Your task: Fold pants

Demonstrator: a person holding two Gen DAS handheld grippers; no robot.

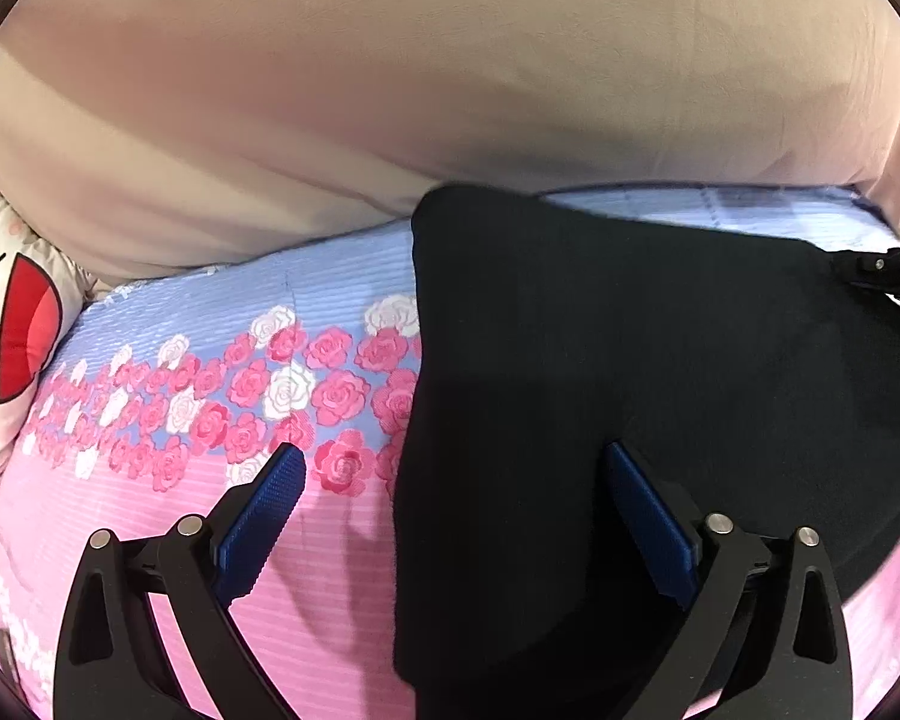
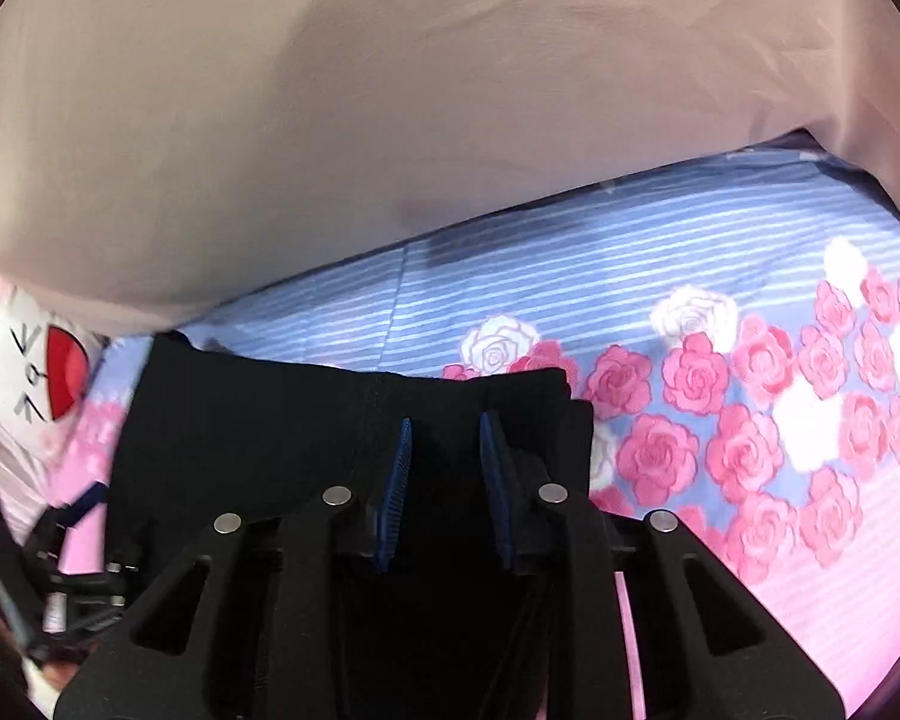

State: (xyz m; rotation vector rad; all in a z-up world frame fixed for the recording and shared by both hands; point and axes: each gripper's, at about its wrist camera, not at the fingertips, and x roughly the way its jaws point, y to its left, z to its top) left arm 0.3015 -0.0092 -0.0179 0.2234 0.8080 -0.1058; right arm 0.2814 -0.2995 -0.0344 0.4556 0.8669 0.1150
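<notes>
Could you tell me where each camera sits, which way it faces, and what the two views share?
Left wrist: rides the left claw, angled down over the rose-print sheet; its jaws stand wide apart at the black pants edge.
Right wrist: rides the right claw, angled down the same way; its jaws are nearly together on a pants fold.
Shared: the pants, the sheet, the beige cover behind, the cartoon pillow at left.

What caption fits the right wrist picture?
Right gripper pinching folded black pants on a rose-print bedsheet.

Black pants (image 1: 630,360) lie on a pink-and-blue striped bedsheet (image 1: 222,312) patterned with pink and white roses.
</notes>
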